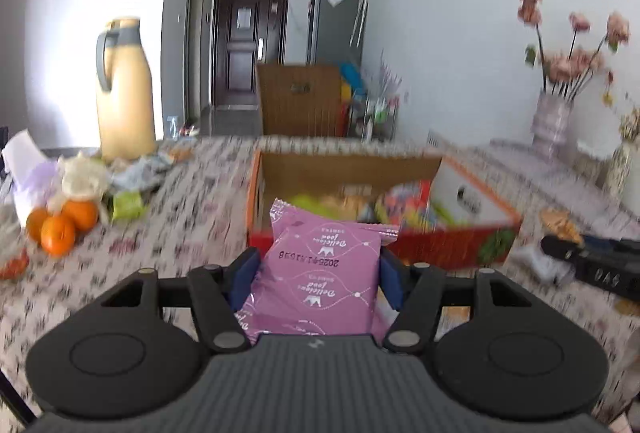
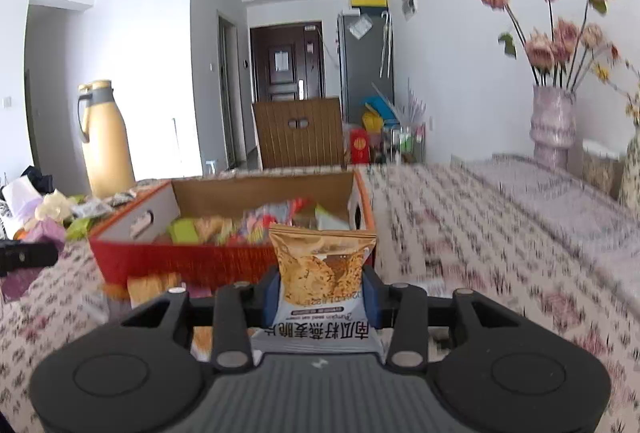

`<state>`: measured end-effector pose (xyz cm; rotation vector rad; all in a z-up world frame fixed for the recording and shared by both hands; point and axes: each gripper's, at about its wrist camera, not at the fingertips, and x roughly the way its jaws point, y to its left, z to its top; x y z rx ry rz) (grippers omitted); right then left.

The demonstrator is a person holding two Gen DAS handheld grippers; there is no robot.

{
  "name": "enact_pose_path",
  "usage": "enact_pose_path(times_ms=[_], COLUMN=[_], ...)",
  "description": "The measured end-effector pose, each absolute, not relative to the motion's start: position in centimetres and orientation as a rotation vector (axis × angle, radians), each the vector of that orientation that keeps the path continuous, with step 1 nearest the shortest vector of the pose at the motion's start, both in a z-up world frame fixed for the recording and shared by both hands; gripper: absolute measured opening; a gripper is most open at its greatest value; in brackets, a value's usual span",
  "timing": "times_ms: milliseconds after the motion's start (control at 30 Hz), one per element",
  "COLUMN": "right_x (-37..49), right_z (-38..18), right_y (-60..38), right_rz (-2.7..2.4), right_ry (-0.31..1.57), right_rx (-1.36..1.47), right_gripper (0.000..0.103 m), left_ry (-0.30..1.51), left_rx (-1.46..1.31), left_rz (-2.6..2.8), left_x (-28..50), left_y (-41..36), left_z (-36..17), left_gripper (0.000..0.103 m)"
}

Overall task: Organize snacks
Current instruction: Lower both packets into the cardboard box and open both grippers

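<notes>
Here, just short of the red cardboard box's (image 1: 432, 249) near wall, the left tool (image 1: 318, 269) pinches a pink snack packet (image 1: 320, 273) and the right tool (image 2: 320, 289) a golden snack packet (image 2: 320, 265), bare patterned tabletop (image 2: 480, 233) lying right of the box, whose blurred contents are hard to make out.

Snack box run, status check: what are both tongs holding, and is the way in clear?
Left tongs shut on pink packet. Right tongs shut on oat-crisp packet. Open snack box just ahead, part full. Nothing between.
</notes>
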<state>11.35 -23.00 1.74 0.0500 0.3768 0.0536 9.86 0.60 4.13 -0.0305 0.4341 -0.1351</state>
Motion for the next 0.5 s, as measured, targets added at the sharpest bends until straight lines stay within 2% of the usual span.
enact_pose_path(times_ms=[200,500], right_x=[14.5,20.9], right_z=[4.5,6.3], right_y=[-22.4,-20.7], right_rz=[0.082,0.096], right_ry=[0.335,0.326], right_rx=[0.056,0.029], right_gripper=[0.040,0.040], left_ry=[0.396,0.391], left_rx=[-0.052,-0.106], left_rz=[-0.114,-0.077], left_x=[13.3,18.8], left_y=[-0.2,-1.8], left_z=[6.6,7.6], left_gripper=[0.063,0.063])
